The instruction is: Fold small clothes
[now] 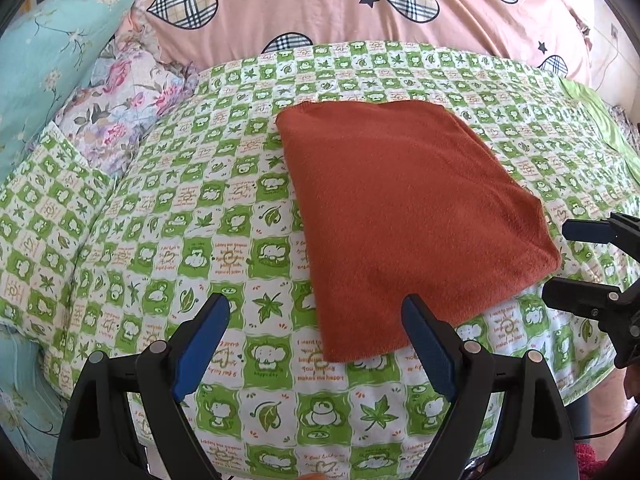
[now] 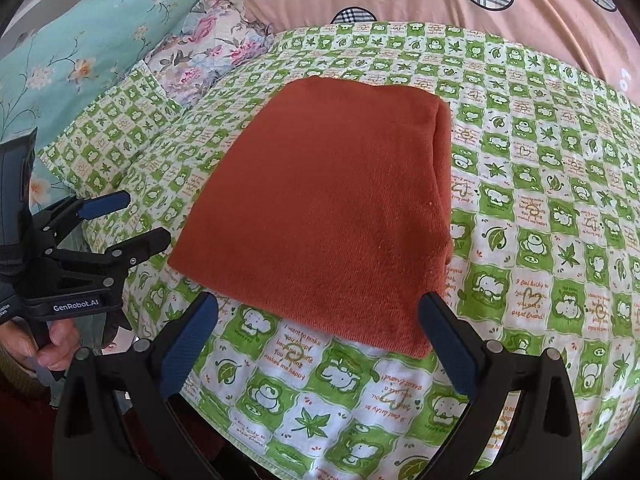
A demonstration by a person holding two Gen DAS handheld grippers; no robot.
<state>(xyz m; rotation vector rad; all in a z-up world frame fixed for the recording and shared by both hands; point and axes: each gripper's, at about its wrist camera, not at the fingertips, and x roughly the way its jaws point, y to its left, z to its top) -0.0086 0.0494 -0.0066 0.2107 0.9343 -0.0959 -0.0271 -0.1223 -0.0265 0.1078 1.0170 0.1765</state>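
Note:
A rust-orange cloth (image 1: 404, 220) lies folded into a flat rectangle on the green-and-white checked sheet (image 1: 180, 240); it also shows in the right wrist view (image 2: 328, 208). My left gripper (image 1: 316, 312) is open and empty, just short of the cloth's near edge. My right gripper (image 2: 316, 308) is open and empty, also at the cloth's near edge. The right gripper shows at the right of the left wrist view (image 1: 560, 256), open, beside the cloth's corner. The left gripper shows at the left of the right wrist view (image 2: 148, 220), open.
A pink quilt with plaid hearts (image 1: 320, 4) is heaped behind the cloth. A teal floral pillow (image 1: 52, 52) and a flowered pillow (image 1: 120, 108) lie at the left. The sheet's front edge (image 2: 280, 456) drops off near me.

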